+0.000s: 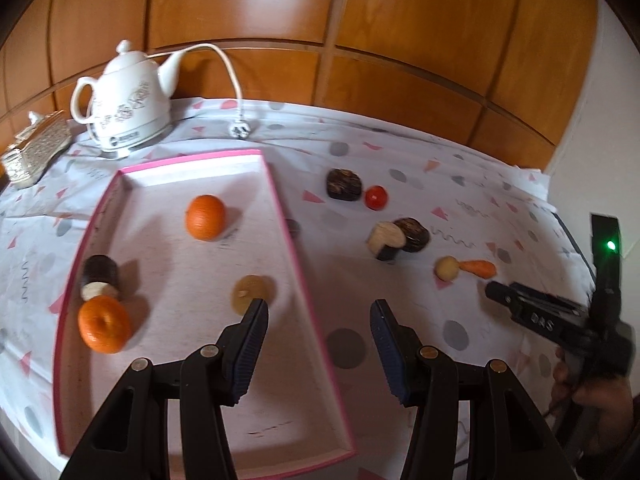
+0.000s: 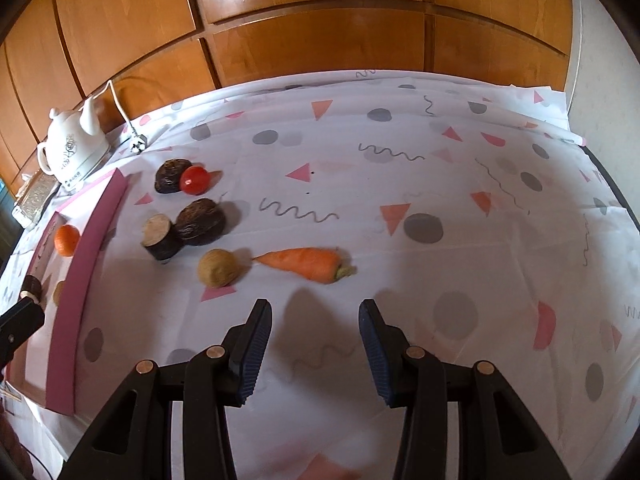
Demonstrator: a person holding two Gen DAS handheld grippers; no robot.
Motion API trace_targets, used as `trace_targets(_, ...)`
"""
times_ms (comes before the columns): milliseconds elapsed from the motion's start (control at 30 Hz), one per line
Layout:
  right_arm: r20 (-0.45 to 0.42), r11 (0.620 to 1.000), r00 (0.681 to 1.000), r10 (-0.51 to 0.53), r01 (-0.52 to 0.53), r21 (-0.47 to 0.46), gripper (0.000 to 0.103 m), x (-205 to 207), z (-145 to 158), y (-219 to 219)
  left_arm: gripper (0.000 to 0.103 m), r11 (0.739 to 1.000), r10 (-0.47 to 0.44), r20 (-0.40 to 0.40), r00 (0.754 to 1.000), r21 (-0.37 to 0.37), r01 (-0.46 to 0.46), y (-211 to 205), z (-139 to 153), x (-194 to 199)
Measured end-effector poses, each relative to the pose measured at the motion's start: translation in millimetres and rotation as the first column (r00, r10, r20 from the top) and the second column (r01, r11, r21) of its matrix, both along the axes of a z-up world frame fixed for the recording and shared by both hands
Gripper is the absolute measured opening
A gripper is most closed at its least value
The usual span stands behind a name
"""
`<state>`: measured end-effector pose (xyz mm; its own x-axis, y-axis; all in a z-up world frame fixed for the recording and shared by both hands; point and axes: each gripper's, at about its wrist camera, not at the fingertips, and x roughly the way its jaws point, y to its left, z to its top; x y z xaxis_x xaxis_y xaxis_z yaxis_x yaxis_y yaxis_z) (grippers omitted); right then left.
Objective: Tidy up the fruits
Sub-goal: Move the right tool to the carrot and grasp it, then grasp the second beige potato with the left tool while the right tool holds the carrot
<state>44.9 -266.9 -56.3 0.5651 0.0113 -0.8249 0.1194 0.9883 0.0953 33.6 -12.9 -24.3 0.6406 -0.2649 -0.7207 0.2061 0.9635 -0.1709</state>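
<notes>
This looks like a room in a home, likely a dining or kitchen corner. Beyond the jaws, glossy wooden cabinet doors (image 2: 312,44) run the whole back wall. Ahead of the jaws, the table wears a white tablecloth (image 2: 400,184) printed with pink triangles, grey dots and squiggles. Far ahead and to the left of the jaws stands a white ceramic electric kettle (image 1: 128,100), its cord and plug (image 1: 239,131) lying loose on the cloth, with an ornate silvery box (image 1: 34,150) beside it.
</notes>
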Motion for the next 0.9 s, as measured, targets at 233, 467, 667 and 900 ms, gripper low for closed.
trace_targets(233, -0.016, 0.996, 0.996, 0.082, -0.083, -0.033, 0.049, 16, -6, -4, 0.054, 0.999, -0.034, -0.016, 0.999, -0.009, 0.034, -10, -3, 3)
trace_targets(467, -0.018, 0.970, 0.974, 0.227, -0.228, -0.086, 0.049, 32, -12, 2, 0.054, 0.998, -0.060, -0.026, 0.998, -0.026, 0.059, -17, -4, 6)
trace_targets(667, -0.022, 0.955, 0.962, 0.274, -0.275, -0.109, 0.031, 38, -12, 8, 0.054, 0.996, -0.089, -0.029, 0.996, -0.020, 0.089, -26, -5, 7)
trace_targets(900, -0.016, 0.970, 0.975, 0.222, -0.223, -0.097, 0.027, 32, -12, 3, 0.054, 0.994, -0.107, -0.046, 0.993, -0.021, 0.106, -36, -8, 11)
